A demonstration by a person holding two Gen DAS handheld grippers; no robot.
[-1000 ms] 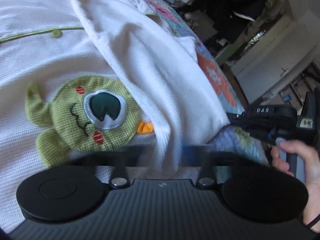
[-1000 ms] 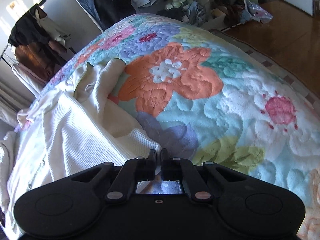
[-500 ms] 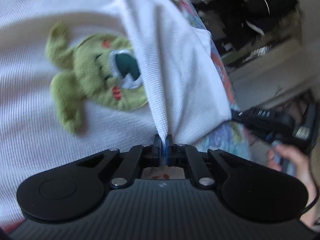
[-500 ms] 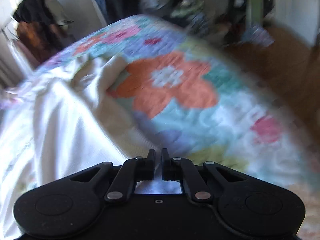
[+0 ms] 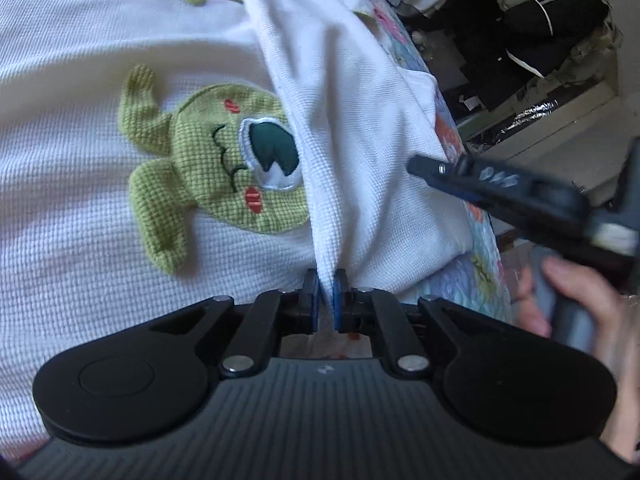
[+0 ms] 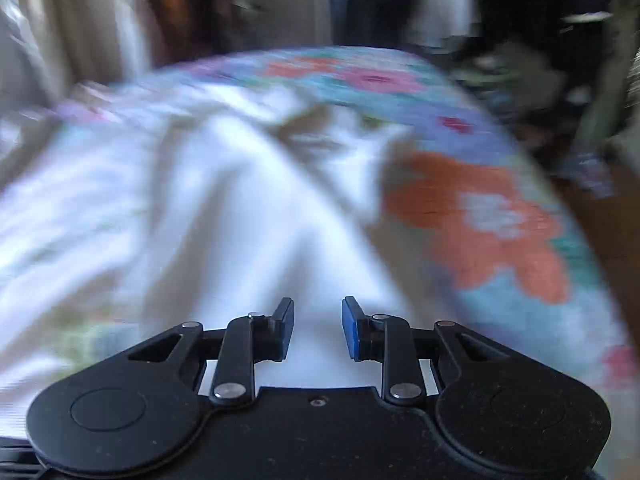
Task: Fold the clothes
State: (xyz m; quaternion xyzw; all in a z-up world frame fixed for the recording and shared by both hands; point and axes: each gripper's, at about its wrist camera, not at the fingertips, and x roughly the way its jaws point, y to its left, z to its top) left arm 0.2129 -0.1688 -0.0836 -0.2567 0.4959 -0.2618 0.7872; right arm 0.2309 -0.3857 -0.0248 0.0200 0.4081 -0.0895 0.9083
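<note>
Side fold of the white garment [image 5: 100, 240] on the quilted bed [image 6: 500, 220]

Its folded edge is pinched in the left gripper [image 5: 325, 294]; the right gripper [image 6: 318, 330], jaws opening with nothing clamped, is best kept clear while the flap is drawn flat over the green monster patch [image 5: 224, 168]

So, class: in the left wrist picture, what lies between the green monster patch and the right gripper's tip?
In the left wrist view, a folded-over white sleeve lies between the green monster patch and the right gripper.
</note>
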